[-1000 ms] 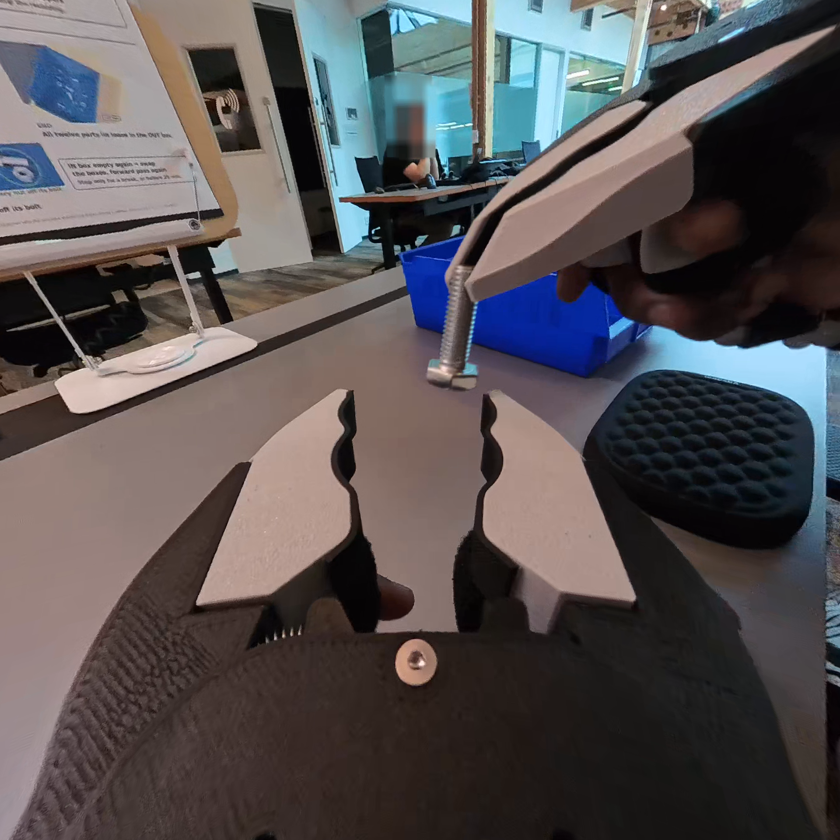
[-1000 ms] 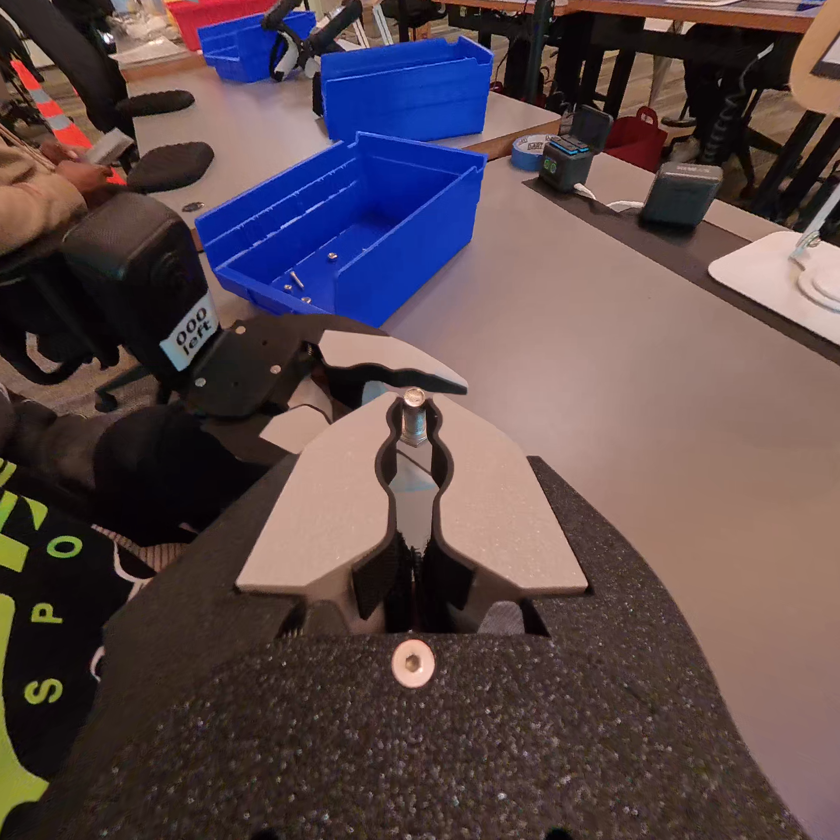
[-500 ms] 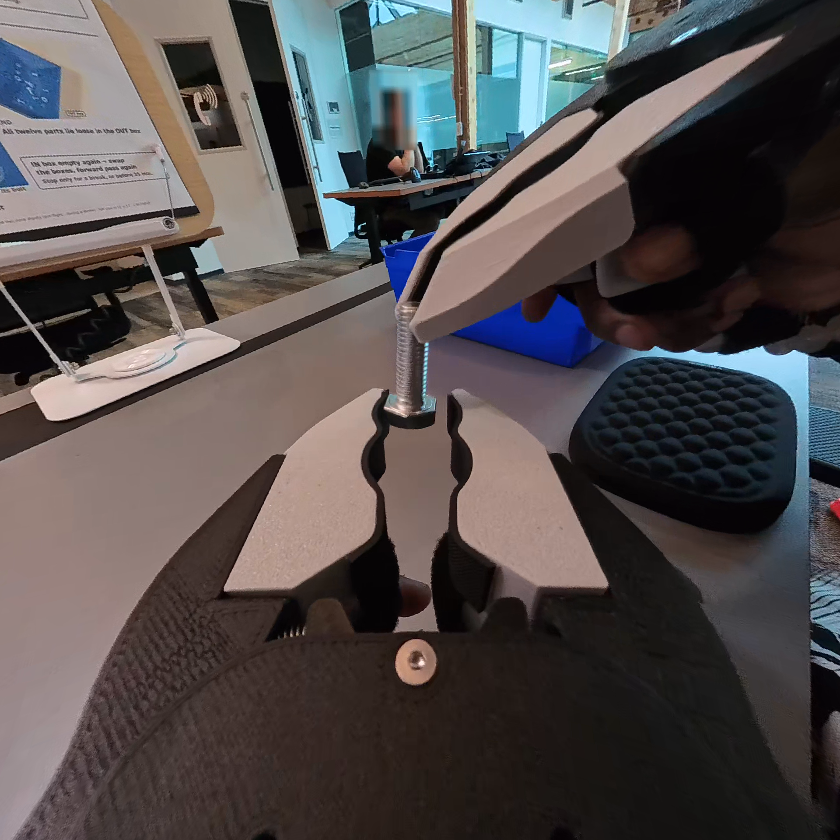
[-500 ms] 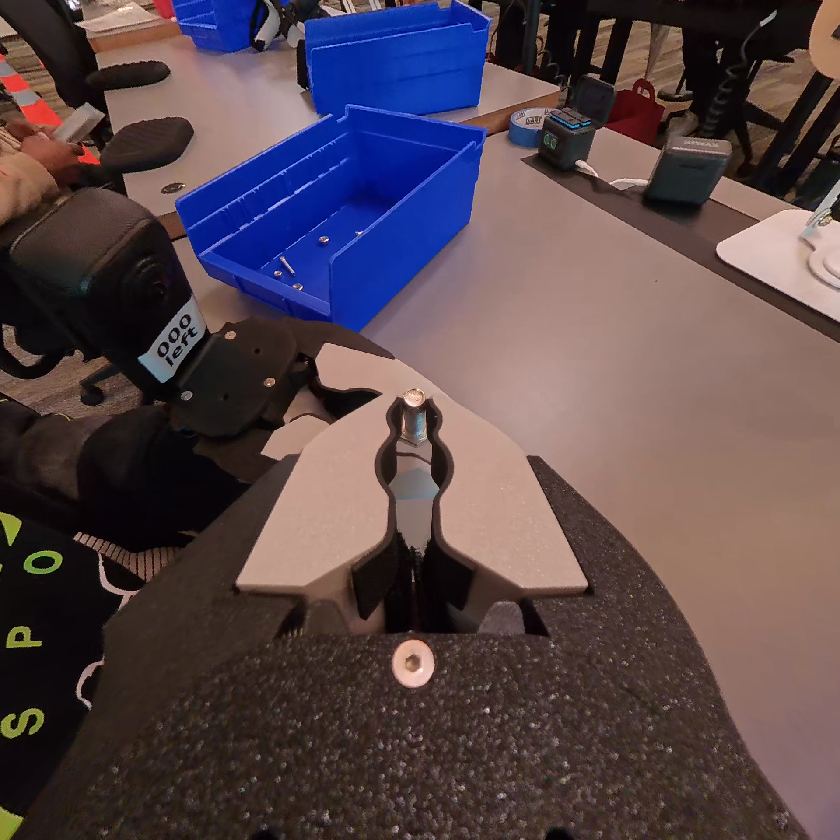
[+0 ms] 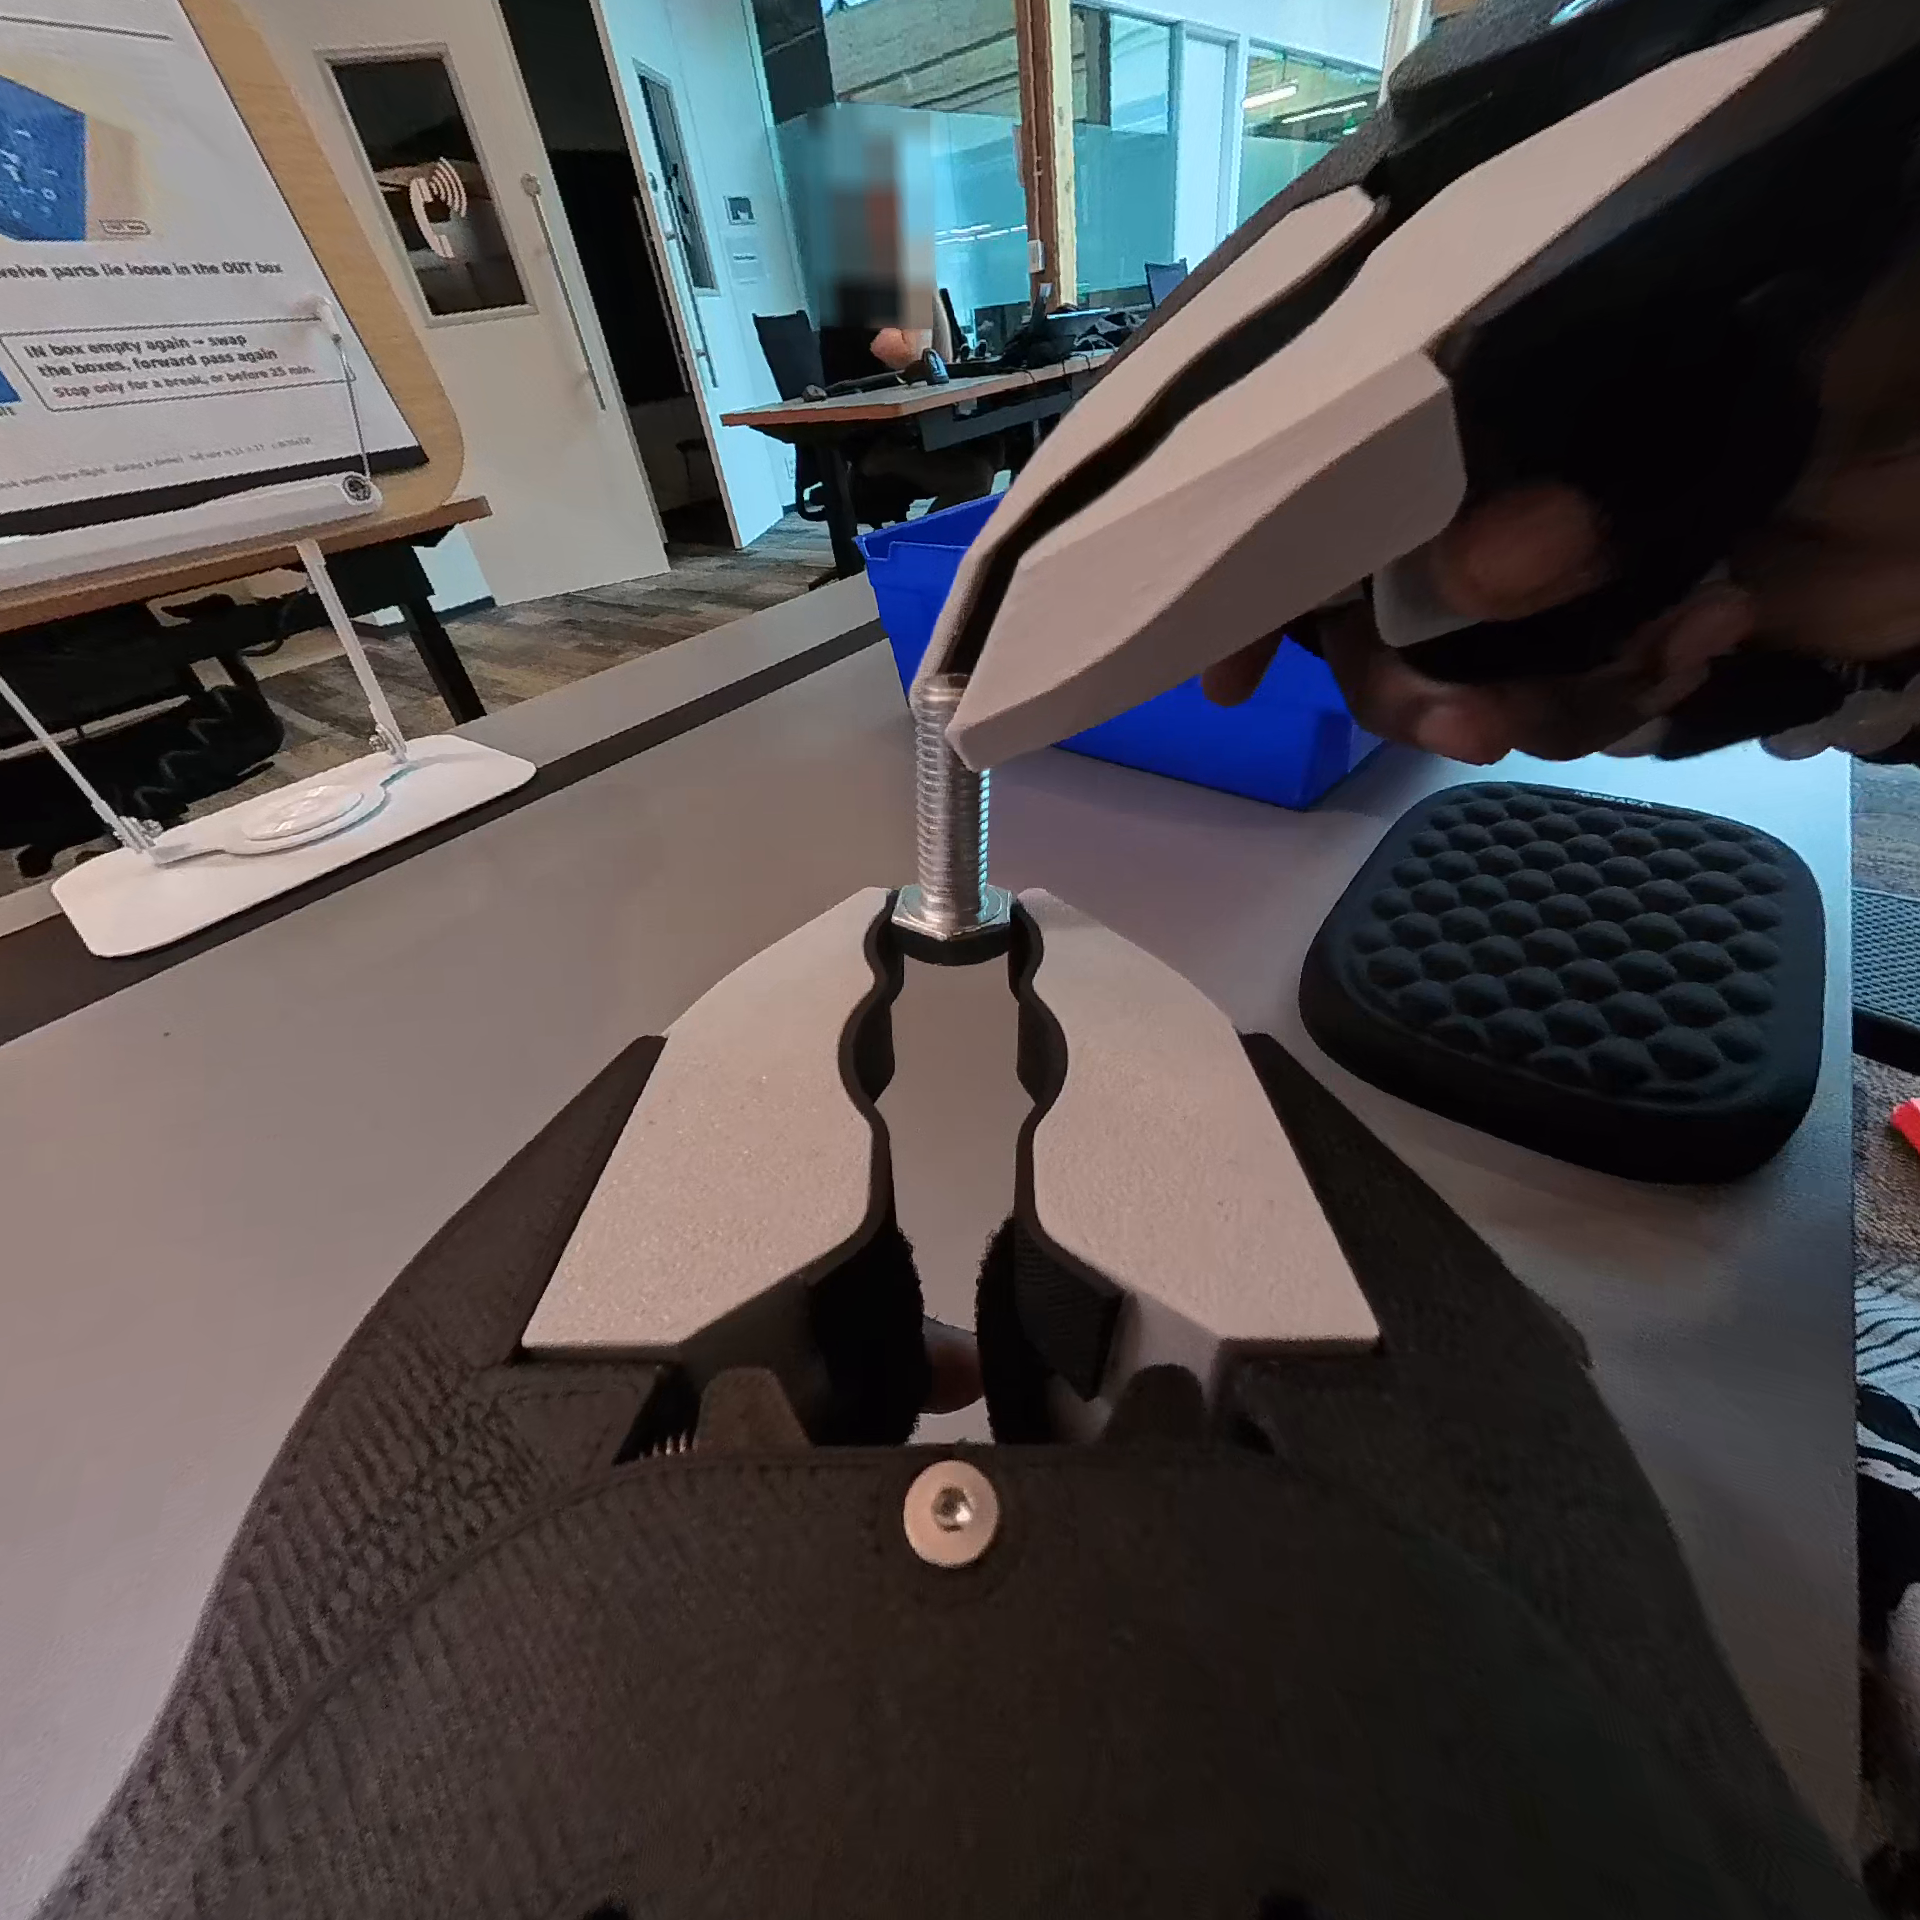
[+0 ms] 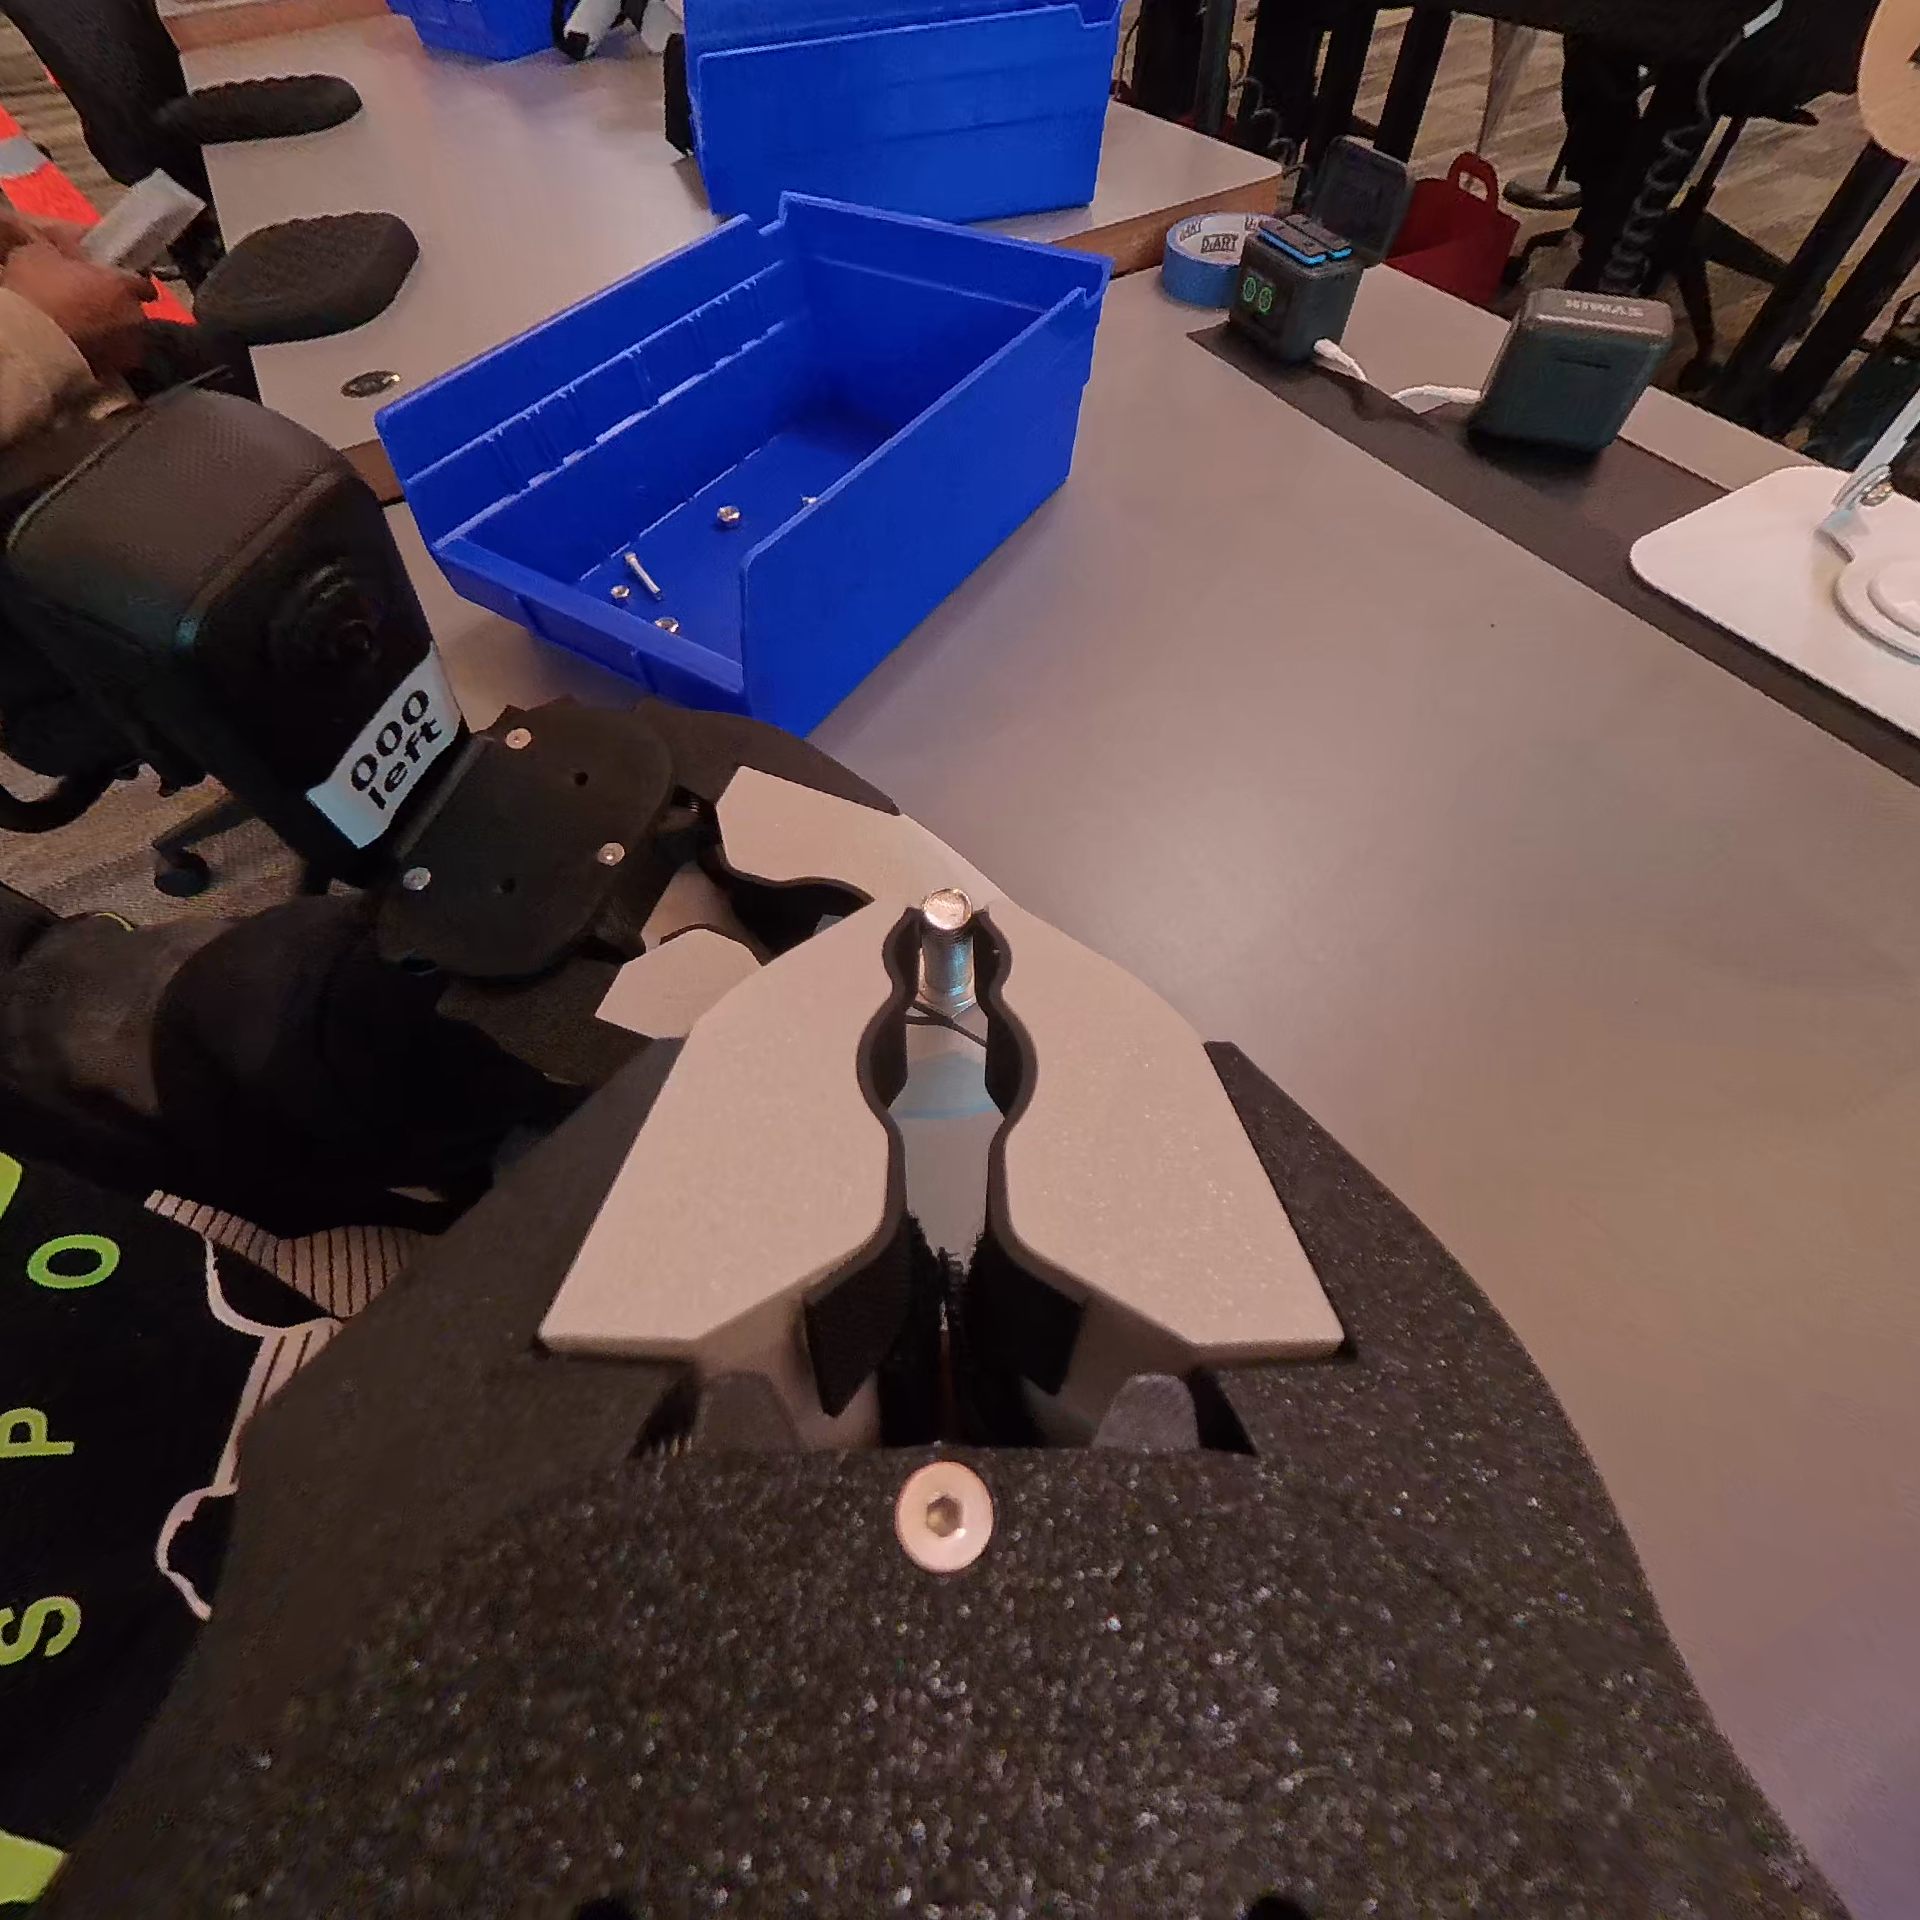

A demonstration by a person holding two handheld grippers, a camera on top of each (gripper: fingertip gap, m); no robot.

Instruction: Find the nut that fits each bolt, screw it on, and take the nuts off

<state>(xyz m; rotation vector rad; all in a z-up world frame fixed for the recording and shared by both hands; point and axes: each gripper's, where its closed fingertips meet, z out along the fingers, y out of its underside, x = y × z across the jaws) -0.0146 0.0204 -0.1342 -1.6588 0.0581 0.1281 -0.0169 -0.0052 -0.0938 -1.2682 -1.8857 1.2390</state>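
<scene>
A silver threaded bolt (image 5: 948,821) stands upright above the grey table (image 5: 416,1039), hex end down. My right gripper (image 5: 951,696) comes in from the upper right and is shut on the bolt's threaded top end. In the right wrist view the bolt's flat tip (image 6: 945,930) sits between my right gripper's (image 6: 948,935) fingertips. My left gripper (image 5: 951,925) is shut on the hex end (image 5: 948,916), with both pads against its sides. I cannot tell whether that hex is the bolt's head or a nut. The left gripper's fingers (image 6: 821,842) show just beyond the bolt in the right wrist view.
A blue bin (image 6: 914,582) with several small bolts and nuts stands on the table behind the grippers; it also shows in the left wrist view (image 5: 1195,738). A black dimpled pad (image 5: 1558,977) lies at the right. A white stand base (image 5: 291,831) holds a board at the far left. The grippers' ends are close to 5 cm from one another.
My left gripper was open and short of the bolt. It moved forward and closed its pads on the hex end. The right gripper kept hold of the bolt throughout.
</scene>
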